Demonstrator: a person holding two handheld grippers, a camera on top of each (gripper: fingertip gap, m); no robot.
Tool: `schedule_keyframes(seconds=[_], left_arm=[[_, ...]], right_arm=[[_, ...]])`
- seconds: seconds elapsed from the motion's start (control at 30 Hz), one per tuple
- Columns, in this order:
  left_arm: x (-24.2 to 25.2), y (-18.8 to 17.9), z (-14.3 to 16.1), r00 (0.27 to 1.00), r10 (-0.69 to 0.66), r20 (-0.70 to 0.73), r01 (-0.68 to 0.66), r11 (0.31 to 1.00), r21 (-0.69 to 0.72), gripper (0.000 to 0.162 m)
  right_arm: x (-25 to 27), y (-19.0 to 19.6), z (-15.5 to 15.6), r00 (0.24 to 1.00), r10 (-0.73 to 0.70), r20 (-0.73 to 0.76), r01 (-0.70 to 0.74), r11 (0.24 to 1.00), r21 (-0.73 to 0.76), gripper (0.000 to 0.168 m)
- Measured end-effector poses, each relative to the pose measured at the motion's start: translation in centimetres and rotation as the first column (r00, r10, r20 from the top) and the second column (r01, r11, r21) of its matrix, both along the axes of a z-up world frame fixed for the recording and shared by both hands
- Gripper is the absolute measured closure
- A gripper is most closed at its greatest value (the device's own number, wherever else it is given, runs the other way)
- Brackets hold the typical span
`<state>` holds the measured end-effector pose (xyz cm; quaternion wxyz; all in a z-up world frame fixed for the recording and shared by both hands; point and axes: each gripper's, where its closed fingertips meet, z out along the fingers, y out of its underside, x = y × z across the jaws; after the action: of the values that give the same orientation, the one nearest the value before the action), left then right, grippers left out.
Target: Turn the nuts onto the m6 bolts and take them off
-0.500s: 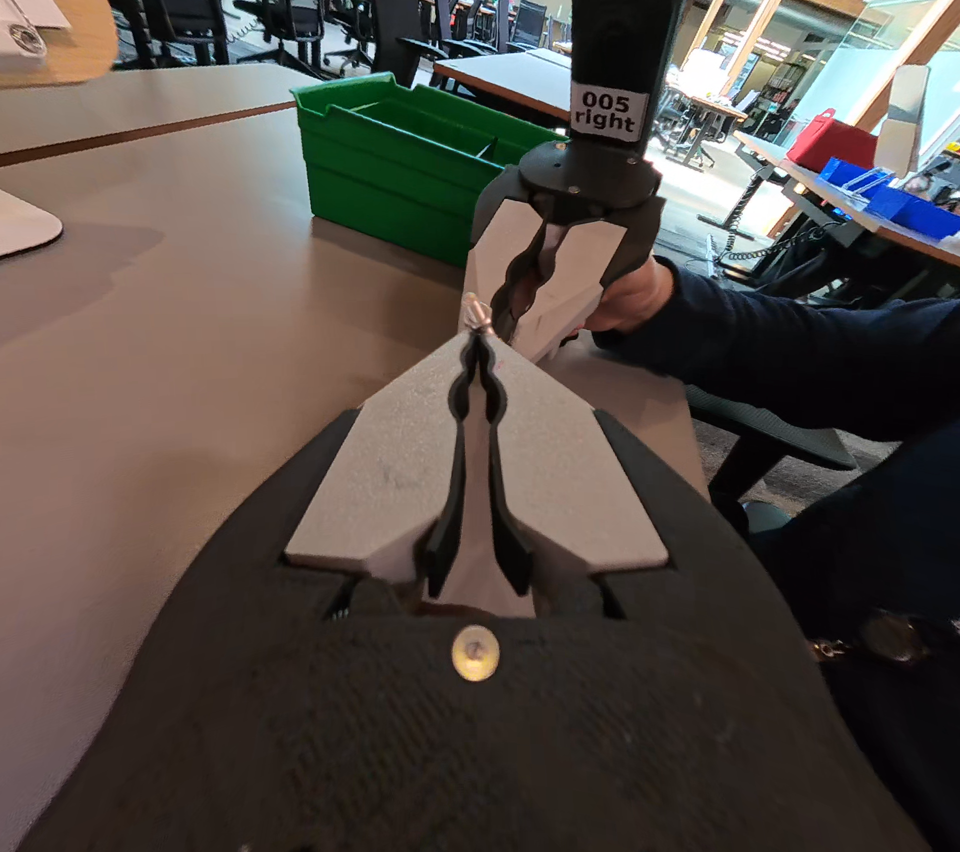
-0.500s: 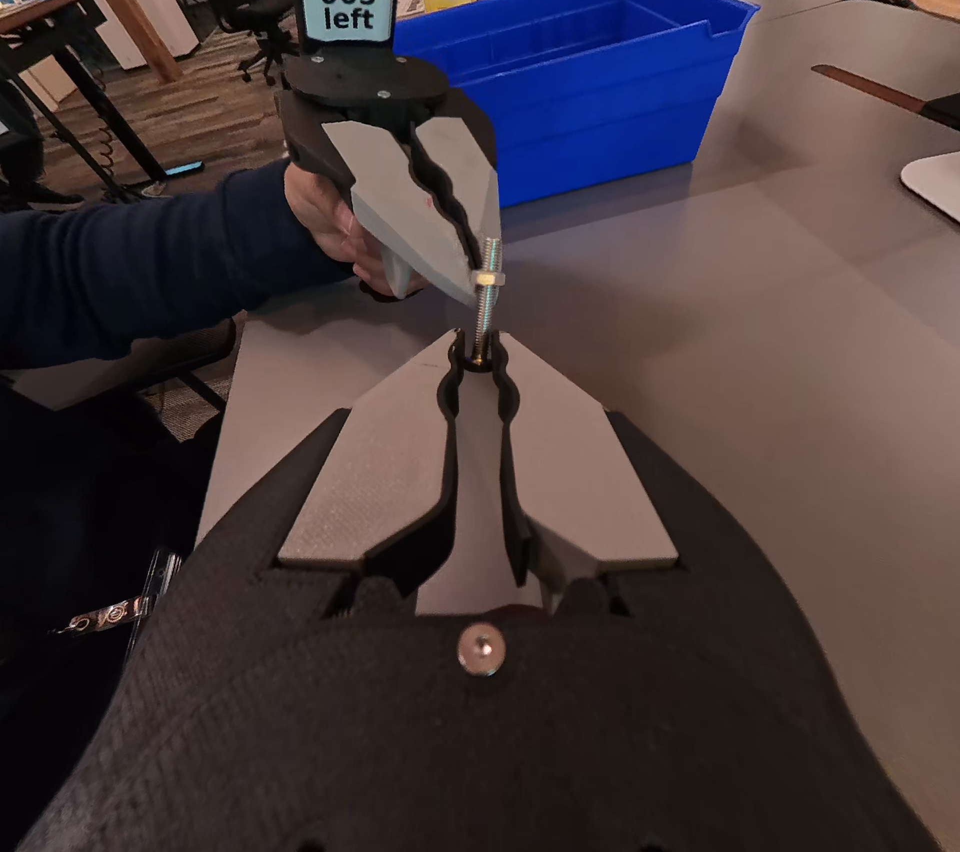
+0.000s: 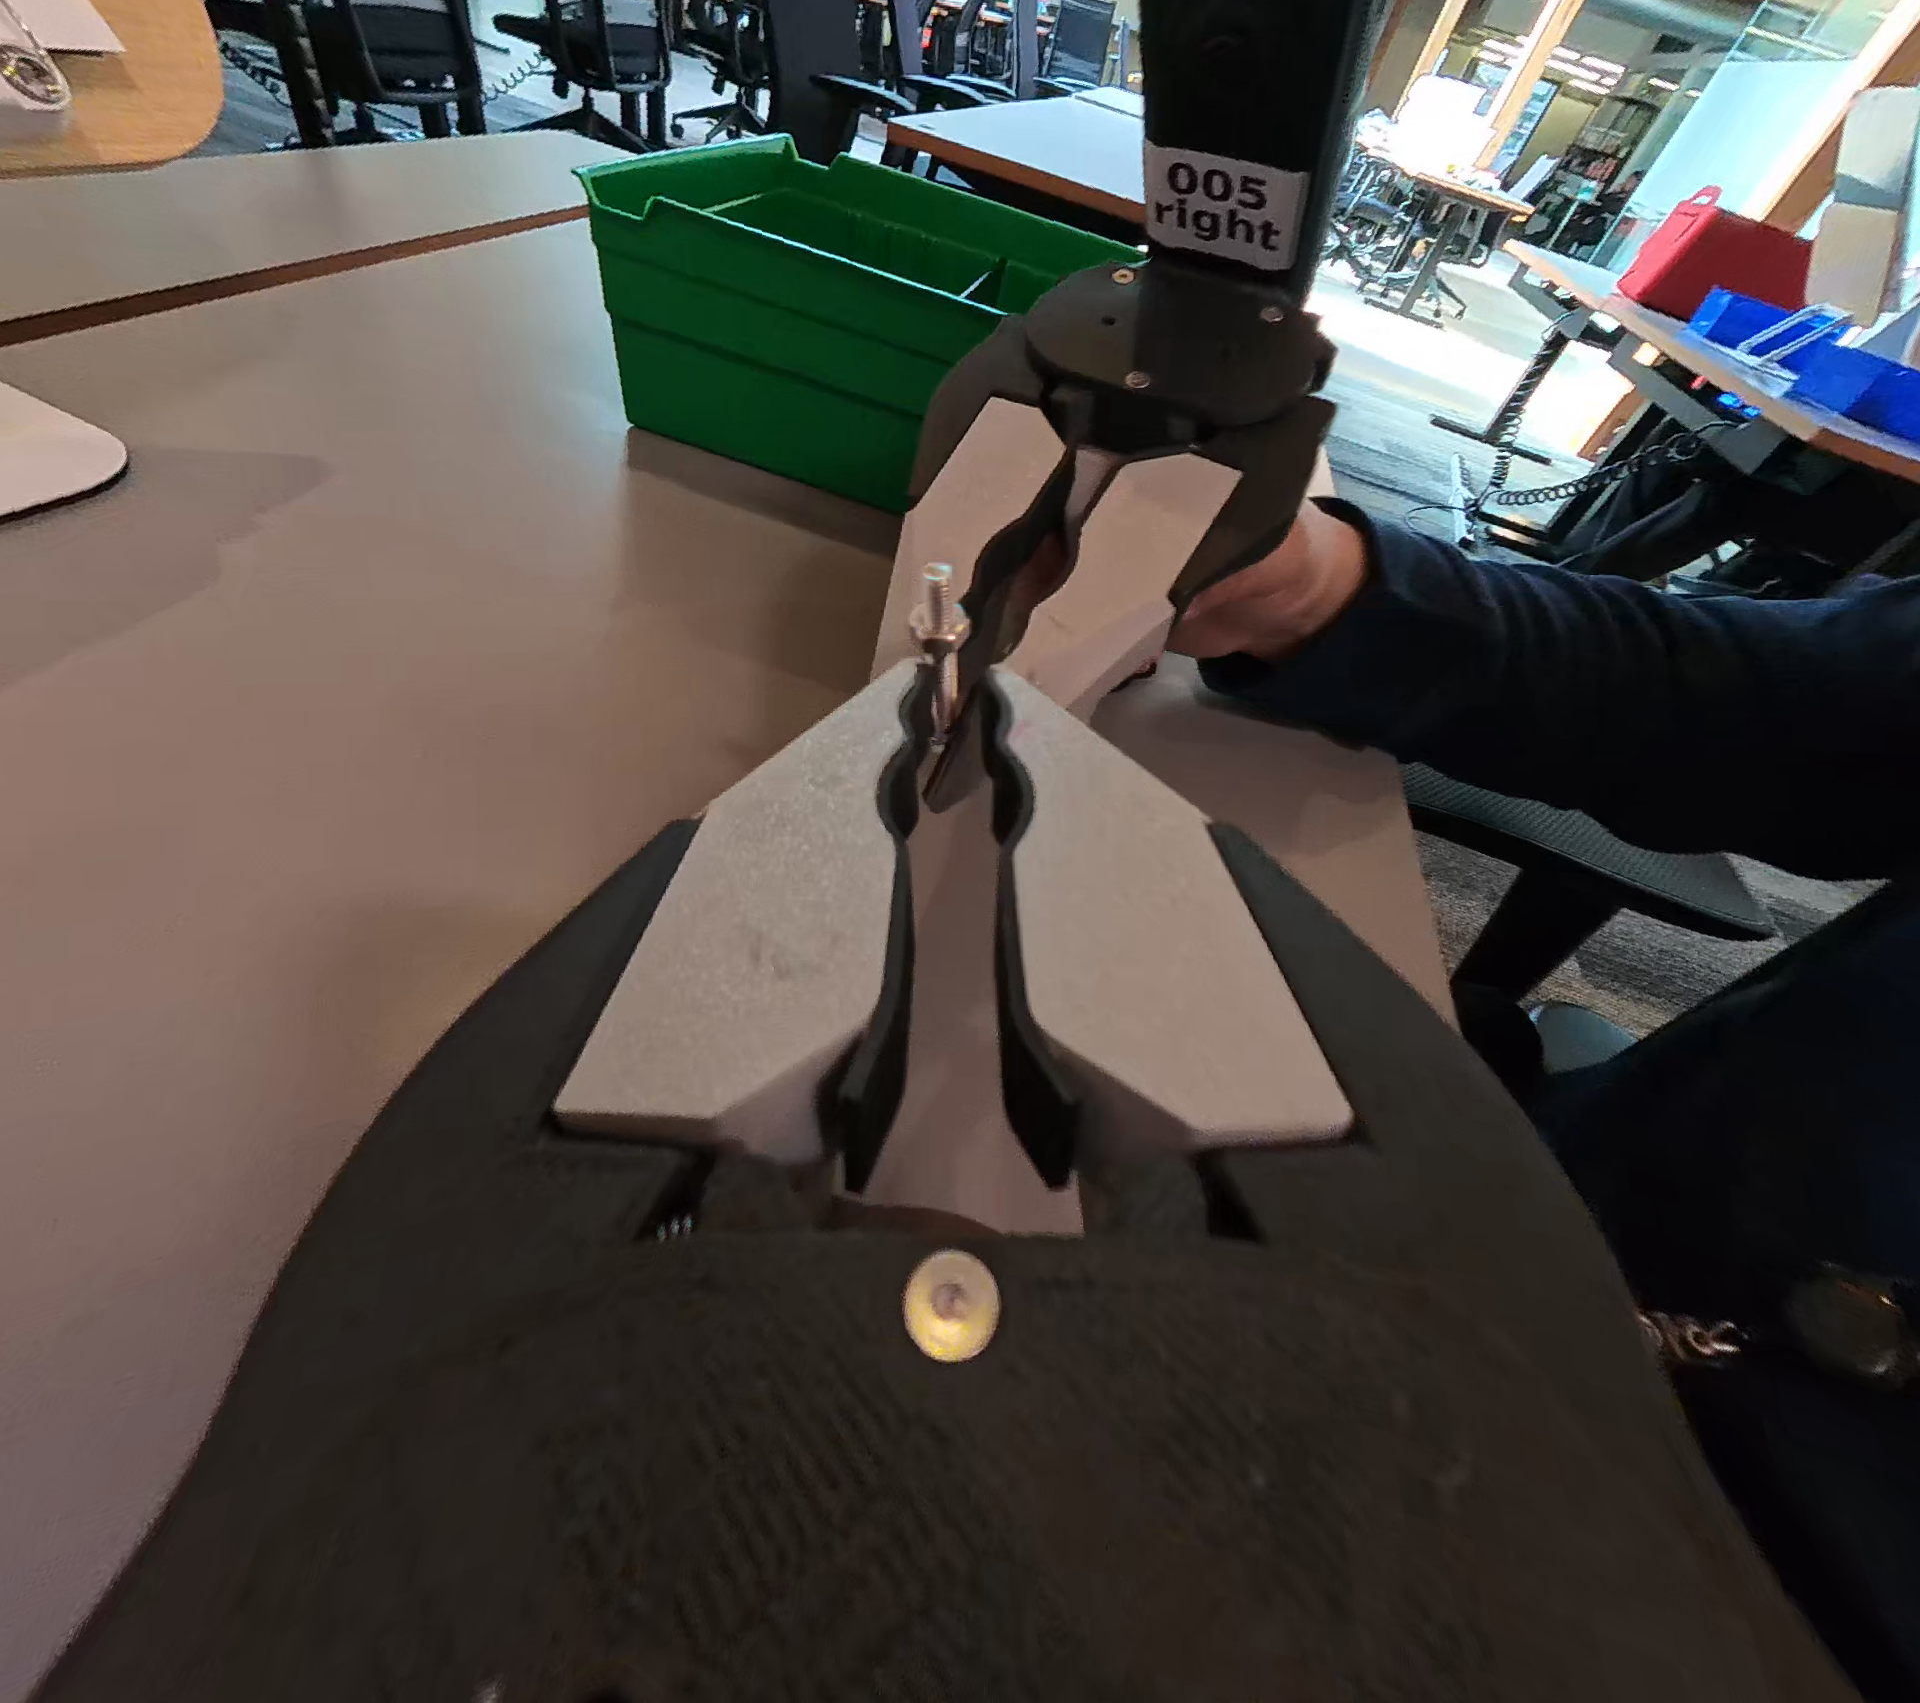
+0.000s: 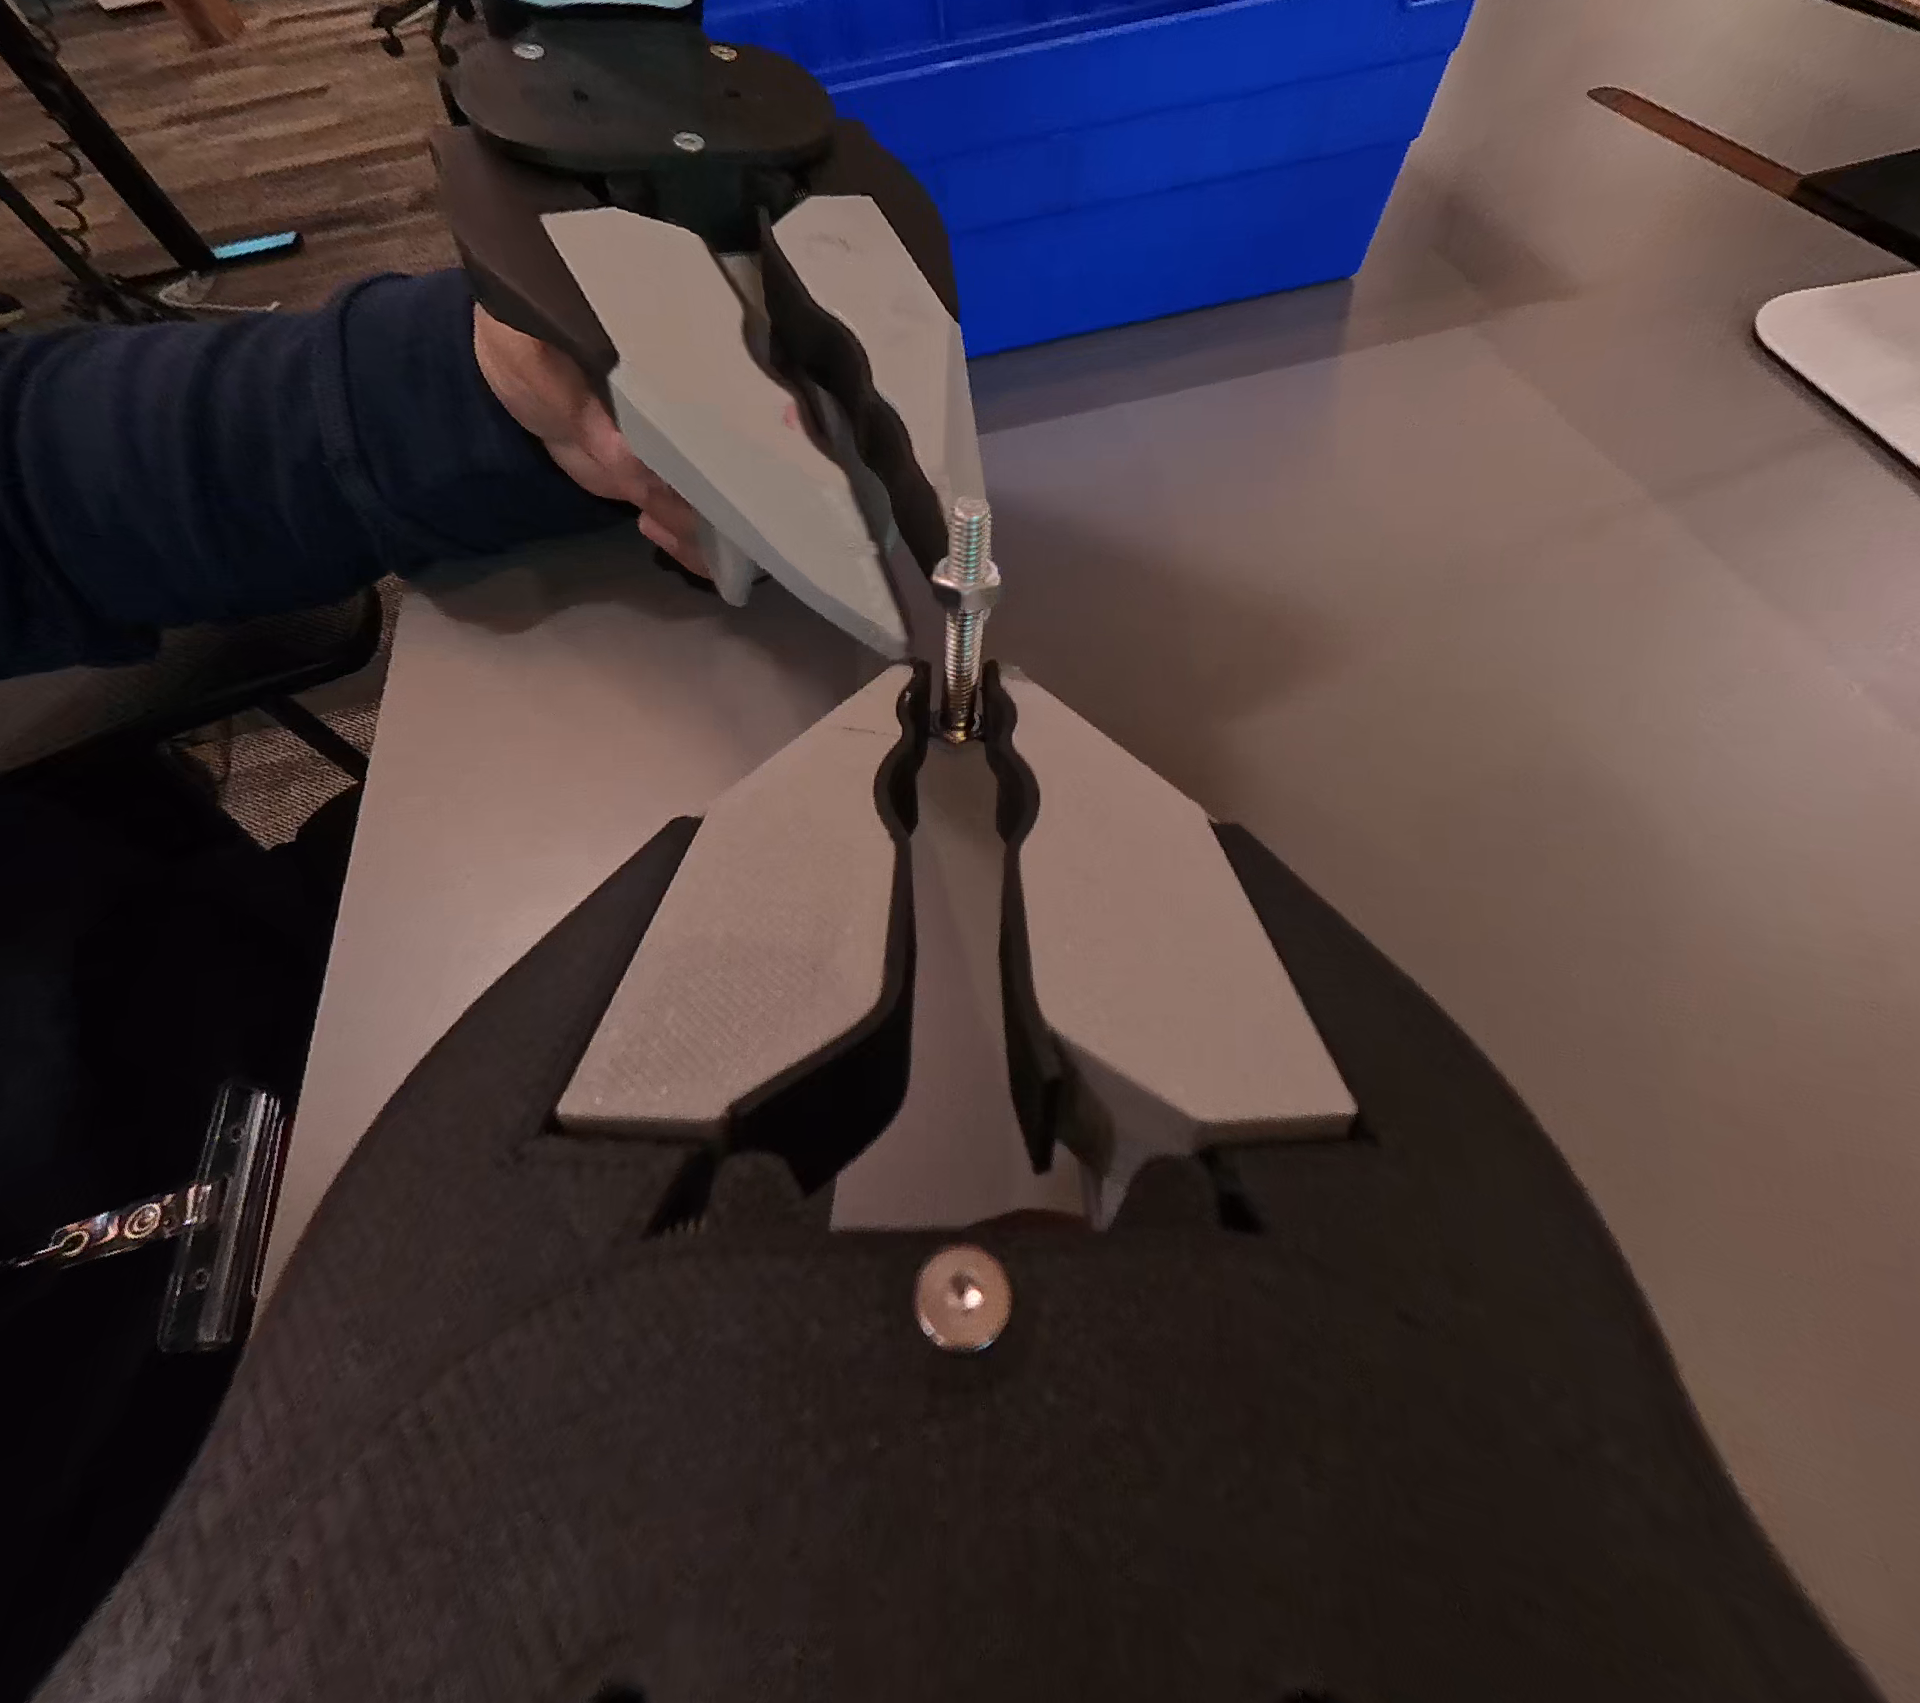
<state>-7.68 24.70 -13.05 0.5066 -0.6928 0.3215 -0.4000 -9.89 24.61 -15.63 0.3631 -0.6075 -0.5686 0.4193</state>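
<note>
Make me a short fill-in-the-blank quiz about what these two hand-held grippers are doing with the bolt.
1. The right hand-held gripper grips the bolt near its ____ end.
2. The nut sits on the bolt's ____.
3. The bin behind the left hand-held gripper is ____.
4. In the left wrist view, the bin is ____.

Missing words: lower; threads; blue; green

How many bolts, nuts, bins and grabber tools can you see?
Bolt: 1
Nut: 1
Bins: 2, a green bin and a blue bin
Grabber tools: 2, the left gripper and the right gripper
Total: 6
</note>
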Motion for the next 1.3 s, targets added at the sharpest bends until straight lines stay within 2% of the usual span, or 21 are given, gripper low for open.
schedule_keyframes(seconds=[0.23,0.5,0.6,0.67,0.77,0.87,0.97,1.03,1.1,1.2,1.3], left_arm=[[0.4,0.1,-0.7,1.000,0.003,-0.023,-0.003,1.000,0.000,0.156],[0.6,-0.1,-0.6,1.000,0.000,-0.025,0.000,1.000,0.017,0.156],[0.5,-0.1,-0.5,0.998,0.006,-0.060,-0.002,0.998,0.067,0.157],[0.3,0.2,-0.8,0.994,0.039,-0.103,-0.029,0.995,0.096,0.159],[-0.3,0.9,-1.2,0.986,0.098,-0.138,-0.082,0.989,0.120,0.159],[-1.2,1.8,-1.1,0.967,0.184,-0.176,-0.151,0.971,0.185,0.159],[-1.1,2.0,-2.0,0.942,0.211,-0.260,-0.151,0.961,0.231,0.159],[-0.6,1.7,-2.5,0.932,0.202,-0.302,-0.126,0.959,0.253,0.159],[-0.4,1.8,-2.9,0.924,0.204,-0.324,-0.120,0.958,0.259,0.159],[-0.4,1.8,-2.9,0.924,0.209,-0.321,-0.126,0.958,0.259,0.159],[-0.5,1.9,-2.8,0.925,0.215,-0.314,-0.134,0.956,0.259,0.159]], right_arm=[[-0.5,-0.8,-0.7,0.999,0.025,0.035,-0.026,0.999,0.041,0.162],[-0.4,-1.3,-0.7,0.998,0.051,0.028,-0.051,0.999,-0.020,0.162],[-0.6,-1.6,-0.4,0.997,0.071,-0.006,-0.071,0.991,-0.114,0.157],[-0.5,-1.4,-0.5,0.998,0.070,-0.007,-0.070,0.986,-0.154,0.147],[0.0,-0.2,-0.4,1.000,0.020,0.002,-0.020,0.988,-0.152,0.141],[0.8,0.7,1.1,0.998,-0.013,-0.069,0.000,0.982,-0.189,0.139],[1.1,1.6,2.1,0.990,-0.050,-0.129,0.017,0.969,-0.247,0.134],[1.0,2.1,2.1,0.986,-0.081,-0.143,0.040,0.962,-0.269,0.140],[0.9,2.0,1.5,0.991,-0.069,-0.116,0.036,0.963,-0.267,0.157],[0.5,1.7,0.6,0.995,-0.062,-0.074,0.042,0.968,-0.247,0.154],[0.3,1.6,0.9,0.994,-0.060,-0.088,0.036,0.967,-0.252,0.160]])
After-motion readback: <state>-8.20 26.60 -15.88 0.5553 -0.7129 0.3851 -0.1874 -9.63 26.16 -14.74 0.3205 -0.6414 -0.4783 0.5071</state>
